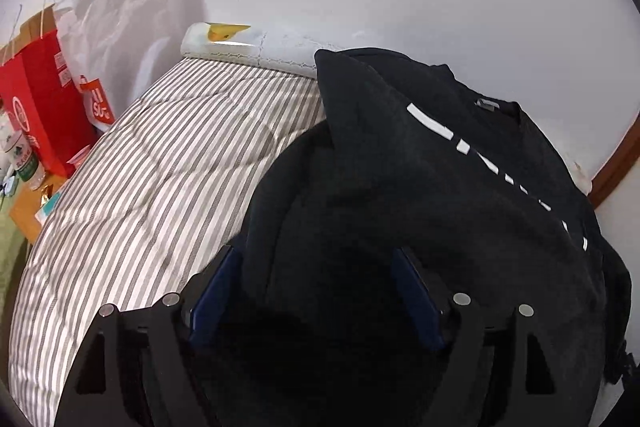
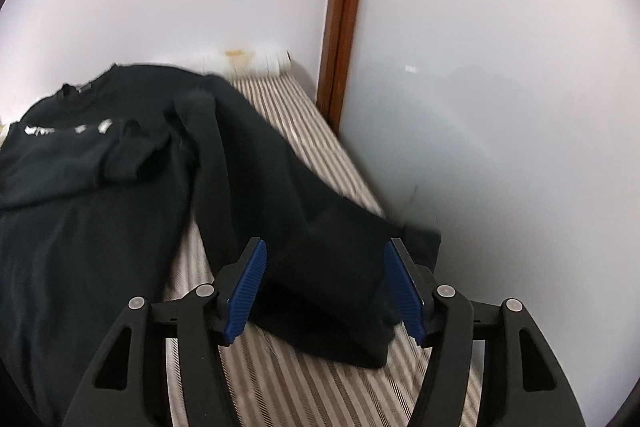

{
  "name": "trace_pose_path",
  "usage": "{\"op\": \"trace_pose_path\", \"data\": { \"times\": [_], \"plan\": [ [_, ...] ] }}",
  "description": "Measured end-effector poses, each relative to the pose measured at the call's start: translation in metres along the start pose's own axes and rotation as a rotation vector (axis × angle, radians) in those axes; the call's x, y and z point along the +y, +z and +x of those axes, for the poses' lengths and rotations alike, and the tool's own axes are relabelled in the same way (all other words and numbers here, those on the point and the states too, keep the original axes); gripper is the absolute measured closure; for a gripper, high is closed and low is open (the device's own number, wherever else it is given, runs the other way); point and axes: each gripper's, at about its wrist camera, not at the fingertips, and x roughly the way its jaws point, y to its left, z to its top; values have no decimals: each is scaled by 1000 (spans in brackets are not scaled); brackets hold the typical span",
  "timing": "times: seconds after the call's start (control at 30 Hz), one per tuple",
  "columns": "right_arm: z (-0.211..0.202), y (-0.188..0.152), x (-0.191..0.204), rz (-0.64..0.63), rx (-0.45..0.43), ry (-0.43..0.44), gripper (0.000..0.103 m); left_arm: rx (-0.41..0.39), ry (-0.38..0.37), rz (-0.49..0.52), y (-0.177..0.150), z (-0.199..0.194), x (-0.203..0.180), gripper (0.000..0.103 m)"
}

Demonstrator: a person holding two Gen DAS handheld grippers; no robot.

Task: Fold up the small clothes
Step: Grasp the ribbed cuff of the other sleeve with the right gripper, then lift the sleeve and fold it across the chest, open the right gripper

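Observation:
A black sweater (image 1: 440, 167) with white lettering lies spread on the striped bed (image 1: 160, 167). One of its sleeves is folded across the chest. My left gripper (image 1: 316, 253) hangs over the sweater's lower body with its blue pads wide apart, and dark cloth lies below and between them without being pinched. In the right wrist view the sweater (image 2: 100, 207) fills the left, and its other long sleeve (image 2: 280, 187) runs out toward the wall. My right gripper (image 2: 326, 243) is open, its pads astride the sleeve's cuff end, which rests on the bed (image 2: 280, 387).
A white wall (image 2: 500, 107) runs close along the bed's right side, with a brown wooden frame (image 2: 344, 27) in the corner. A white rolled cover (image 1: 240, 47) lies at the bed's head. Red and white paper bags (image 1: 40, 107) and a bottle (image 1: 26, 163) stand off the left side.

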Motion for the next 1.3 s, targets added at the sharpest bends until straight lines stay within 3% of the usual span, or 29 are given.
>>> {"op": "trace_pose_path", "data": {
  "times": [0.27, 0.37, 0.47, 0.67, 0.77, 0.93, 1.13, 1.3],
  "plan": [
    [27, -11, 2, -38, 44, -40, 42, 0, 6, -14, -18, -16, 13, 25],
    [21, -16, 2, -75, 51, -17, 41, 4, -6, -19, -24, -20, 16, 25],
    [21, -21, -5, -35, 59, 14, 42, 16, -9, -22, -29, -20, 19, 25],
    [24, -21, -4, -40, 68, -37, 74, 19, -23, -40, -40, -26, 28, 25],
    [15, -19, -12, -3, 35, -47, 82, 13, -22, -49, -42, -32, 34, 25],
    [-19, -4, -37, 108, -51, -54, 83, 8, -39, -76, -44, -43, 45, 25],
    [-72, 34, -67, 224, -172, -73, 84, -1, -54, -101, -45, -60, 54, 25],
    [-110, 82, -57, 206, -287, -54, 84, -26, -75, -112, -39, -78, 57, 25]
  ]
}}
